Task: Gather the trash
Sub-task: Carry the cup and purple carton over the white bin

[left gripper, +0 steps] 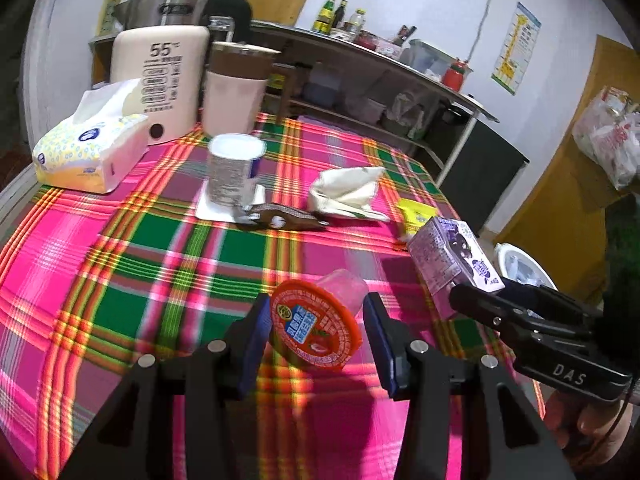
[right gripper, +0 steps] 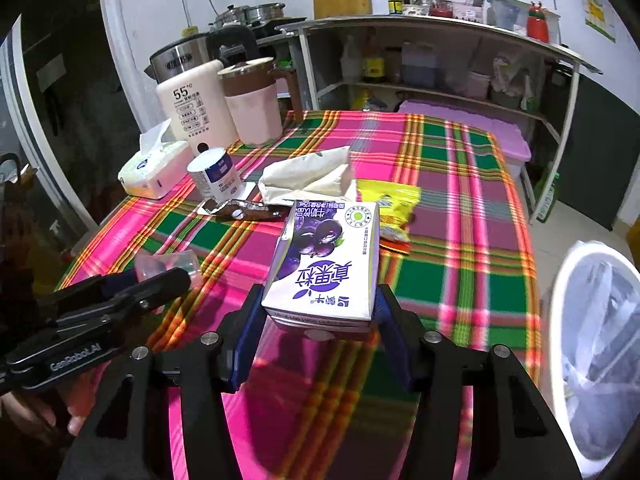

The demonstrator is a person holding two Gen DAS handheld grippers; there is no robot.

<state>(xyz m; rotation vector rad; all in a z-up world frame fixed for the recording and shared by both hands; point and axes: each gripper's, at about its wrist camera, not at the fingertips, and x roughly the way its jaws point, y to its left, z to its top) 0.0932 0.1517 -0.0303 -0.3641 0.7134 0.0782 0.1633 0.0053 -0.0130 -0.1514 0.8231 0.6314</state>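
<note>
In the left wrist view my left gripper (left gripper: 316, 312) is shut on a small pink jelly cup (left gripper: 320, 328) with an orange foil lid, held just above the plaid tablecloth (left gripper: 160, 264). My right gripper (right gripper: 320, 304) is shut on a purple and white milk carton (right gripper: 324, 268), which lies lengthwise between the blue pads and is lifted off the cloth. Each view also catches the other tool: the carton (left gripper: 452, 260) at the right of the left wrist view, the cup (right gripper: 168, 266) at the left of the right wrist view. A white bin (right gripper: 592, 340) lined with a bag stands off the table's right side.
On the cloth lie a crumpled white wrapper (right gripper: 308, 176), a brown wrapper (right gripper: 248, 210), a yellow packet (right gripper: 392, 204) and a white can (right gripper: 216, 176) on a coaster. A tissue pack (right gripper: 156, 172), a cream dispenser (right gripper: 192, 108) and a pink kettle (right gripper: 256, 108) stand at the far left. Shelves run behind.
</note>
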